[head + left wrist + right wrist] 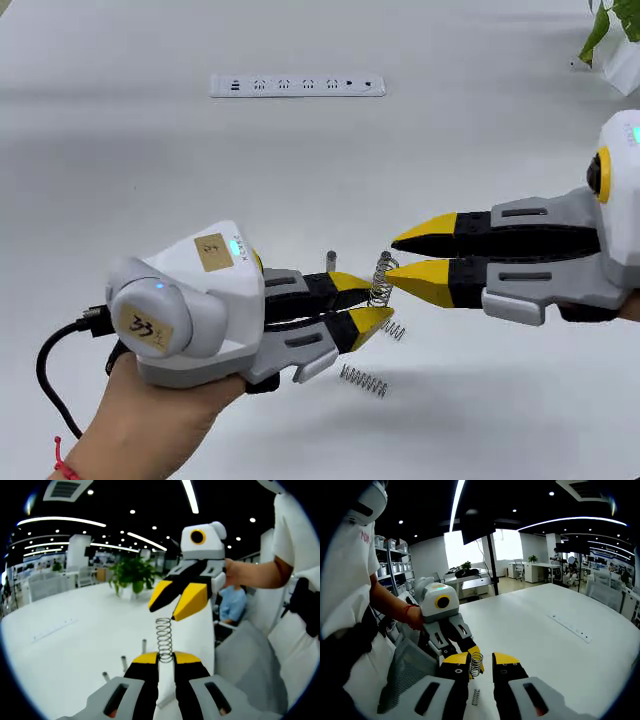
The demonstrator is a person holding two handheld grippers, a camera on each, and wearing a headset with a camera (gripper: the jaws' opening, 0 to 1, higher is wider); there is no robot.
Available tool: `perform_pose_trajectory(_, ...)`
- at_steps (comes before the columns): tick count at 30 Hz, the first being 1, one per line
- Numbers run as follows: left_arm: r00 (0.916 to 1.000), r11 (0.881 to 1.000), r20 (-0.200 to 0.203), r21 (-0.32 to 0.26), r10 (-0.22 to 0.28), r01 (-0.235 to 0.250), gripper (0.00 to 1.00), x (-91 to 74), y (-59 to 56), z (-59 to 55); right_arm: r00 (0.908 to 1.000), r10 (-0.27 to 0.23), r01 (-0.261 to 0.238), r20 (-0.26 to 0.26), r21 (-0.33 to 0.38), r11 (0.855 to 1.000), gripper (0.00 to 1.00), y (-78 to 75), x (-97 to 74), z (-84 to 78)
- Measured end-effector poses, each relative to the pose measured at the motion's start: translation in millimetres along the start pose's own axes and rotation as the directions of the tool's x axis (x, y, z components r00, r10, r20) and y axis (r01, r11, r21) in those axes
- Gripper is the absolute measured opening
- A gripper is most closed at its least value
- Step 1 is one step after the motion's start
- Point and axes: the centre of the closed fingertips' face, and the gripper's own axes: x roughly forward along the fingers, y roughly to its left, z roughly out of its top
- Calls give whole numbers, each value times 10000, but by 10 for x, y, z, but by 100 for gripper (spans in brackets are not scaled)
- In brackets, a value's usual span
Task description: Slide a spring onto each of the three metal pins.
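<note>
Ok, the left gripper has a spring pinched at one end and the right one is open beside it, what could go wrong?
The spring is held only by one end in the left gripper, so a nudge from the open right gripper could bend it or flick it out. The pins stand close together, so a jaw may knock one while threading.

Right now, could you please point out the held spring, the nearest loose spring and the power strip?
held spring (381, 281), head view, its middle coils
nearest loose spring (363, 380), head view, mid-length
power strip (297, 86), head view, centre of its top face
</note>
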Motion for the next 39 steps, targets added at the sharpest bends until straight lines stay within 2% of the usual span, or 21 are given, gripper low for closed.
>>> perform_pose_trajectory(3, 9999, 9999, -113, 145, -81, 82, 10, 14, -13, -12, 9953, 554, -601, -795, -581, 9965, 22, 16, -50, 1)
perform_pose_trajectory(6, 9996, 9993, -223, 333, -174, 181, 10, 32, -30, -11, 9747, 1183, -1438, -1897, -1269, 9814, 25, 41, -56, -46)
perform_pose_trajectory(8, 9993, 9988, -286, 429, -240, 252, 10, 42, -43, -9, 9601, 1623, -1944, -2276, -1265, 9727, 26, 69, -50, -55)
perform_pose_trajectory(10, 9989, 9979, -352, 569, -305, 325, 10, 54, -58, -5, 9369, 1849, -2417, -2965, -1677, 9557, 27, 82, -36, -84)
perform_pose_trajectory(11, 9987, 9972, -390, 653, -337, 362, 10, 60, -67, -3, 9213, 1987, -2729, -3344, -1915, 9428, 27, 95, -22, -100)
perform_pose_trajectory(13, 9984, 9964, -414, 736, -388, 418, 10, 67, -79, 2, 9024, 2119, -3047, -3752, -2078, 9295, 27, 99, -1, -113)
perform_pose_trajectory(15, 9980, 9956, -457, 805, -441, 477, 10, 76, -91, 2, 8692, 2433, -3596, -4305, -2125, 9086, 26, 146, 14, -140)
perform_pose_trajectory(16, 9977, 9952, -483, 838, -468, 507, 10, 81, -97, -1, 8435, 2613, -3972, -4694, -2175, 8916, 26, 149, 14, -181)
perform_pose_trajectory(17, 9975, 9949, -494, 854, -500, 541, 10, 85, -105, -1, 8265, 2680, -4201, -4950, -2254, 8791, 26, 158, 21, -204)
perform_pose_trajectory(21, 9968, 9935, -544, 941, -585, 634, 10, 105, -132, -7, 7779, 2710, -4736, -5669, -2455, 8458, 25, 218, 75, -262)
perform_pose_trajectory(23, 9964, 9925, -569, 1012, -628, 684, 10, 113, -148, -7, 7496, 2816, -5063, -5991, -2448, 8269, 23, 255, 90, -287)
perform_pose_trajectory(24, 9964, 9924, -563, 1016, -640, 694, 10, 115, -150, -5, 7282, 2889, -5290, -6215, -2418, 8134, 21, 246, 56, -327)
perform_pose_trajectory(26, 9963, 9924, -570, 1013, -639, 695, 10, 118, -149, -7, 7000, 2813, -5552, -6564, -2524, 7925, 20, 238, 53, -375)
perform_pose_trajectory(28, 9963, 9922, -561, 1020, -655, 710, 10, 120, -152, -5, 6843, 2780, -5667, -6741, -2517, 7845, 20, 234, 67, -399)
perform_pose_trajectory(30, 9962, 9920, -549, 1028, -677, 731, 10, 121, -155, -2, 6733, 2758, -5752, -6860, -2517, 7783, 19, 225, 77, -416)
perform_pose_trajectory(34, 9961, 9919, -537, 1021, -697, 749, 10, 121, -161, -1, 6447, 2730, -5976, -7140, -2481, 7625, 17, 230, 69, -463)
perform_pose_trajectory(36, 9961, 9920, -519, 1010, -713, 763, 10, 122, -165, 1, 6362, 2674, -6047, -7237, -2524, 7554, 17, 228, 67, -475)
perform_pose_trajectory(39, 9961, 9919, -495, 1008, -726, 773, 10, 123, -169, 2, 6306, 2684, -6099, -7283, -2510, 7517, 16, 223, 74, -478)
